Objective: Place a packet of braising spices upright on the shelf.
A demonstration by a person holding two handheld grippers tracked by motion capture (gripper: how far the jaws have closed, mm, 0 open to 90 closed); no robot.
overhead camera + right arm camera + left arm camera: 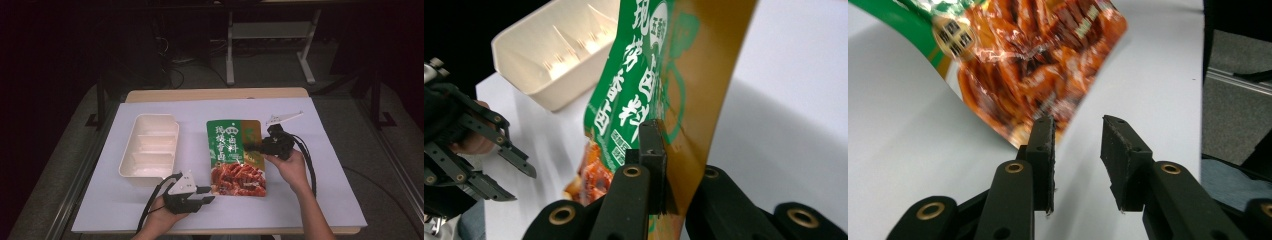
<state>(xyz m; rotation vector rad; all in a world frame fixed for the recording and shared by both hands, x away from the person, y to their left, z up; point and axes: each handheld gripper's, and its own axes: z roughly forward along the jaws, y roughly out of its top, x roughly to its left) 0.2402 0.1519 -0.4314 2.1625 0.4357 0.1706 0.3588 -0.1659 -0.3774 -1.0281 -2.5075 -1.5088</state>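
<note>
On the white sheet: one pouch (236,156) pinched by right tool (260,146), one tray (149,148), left tool (207,195) agape.

a flat green and gold seasoning packet (236,156) with white chinese lettering and a photo of red braised meat at its near end sits mid-tabletop, its right edge lifted, just right of a white three-compartment tray (149,149) that stands empty.
</note>
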